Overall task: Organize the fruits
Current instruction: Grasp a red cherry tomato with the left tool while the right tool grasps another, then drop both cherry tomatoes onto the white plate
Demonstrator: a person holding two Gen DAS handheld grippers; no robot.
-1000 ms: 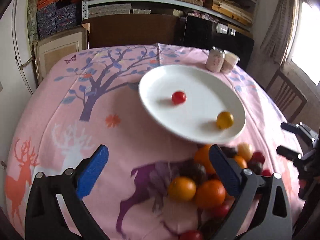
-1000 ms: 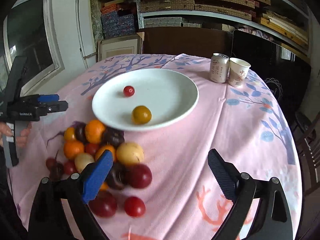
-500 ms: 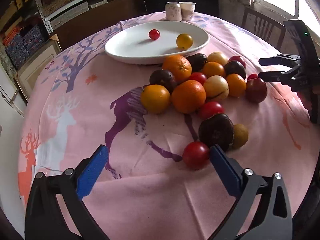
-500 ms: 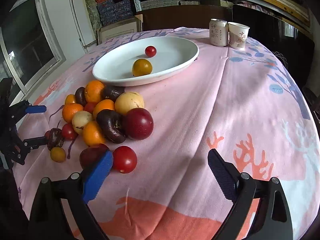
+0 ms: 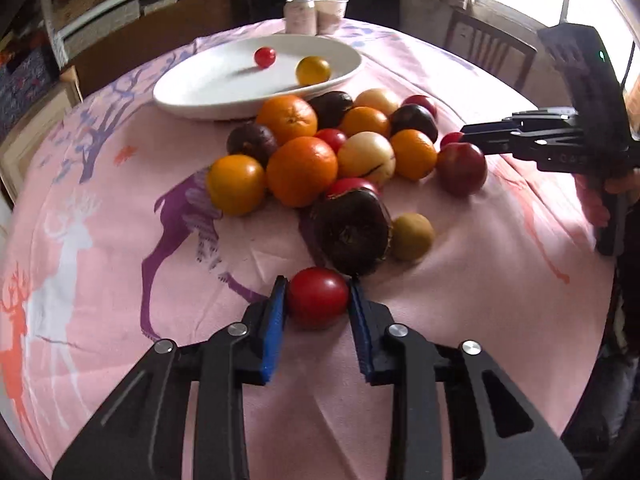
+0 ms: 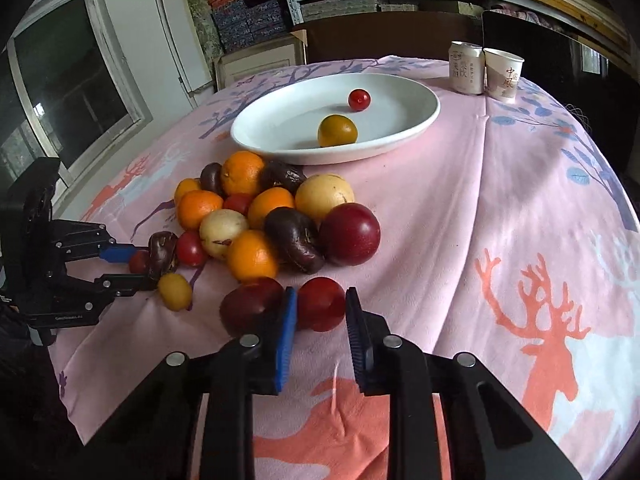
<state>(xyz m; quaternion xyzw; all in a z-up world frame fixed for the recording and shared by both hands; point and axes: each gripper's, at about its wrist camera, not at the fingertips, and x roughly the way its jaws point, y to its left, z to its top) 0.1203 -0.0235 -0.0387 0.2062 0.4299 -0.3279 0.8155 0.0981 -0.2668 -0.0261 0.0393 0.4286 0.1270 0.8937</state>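
Observation:
A pile of mixed fruit (image 5: 320,160) lies on the pink tablecloth: oranges, dark plums, red tomatoes and yellow fruits; it also shows in the right wrist view (image 6: 276,216). A white plate (image 5: 208,84) behind it holds a small red tomato (image 5: 265,57) and a yellow one (image 5: 313,70). My left gripper (image 5: 317,300) is shut on a red tomato (image 5: 318,297) at the pile's near edge, on the cloth. My right gripper (image 6: 320,306) is shut on another red tomato (image 6: 321,308), beside a dark red plum (image 6: 250,306).
A drink can (image 6: 465,66) and a paper cup (image 6: 502,74) stand behind the plate (image 6: 416,124). The round table drops off on all sides. Shelves, a window and a wooden chair (image 5: 492,52) surround it. Each gripper shows in the other's view.
Both grippers moved down to the pile and closed, each on a red tomato. Half a second ago both were open.

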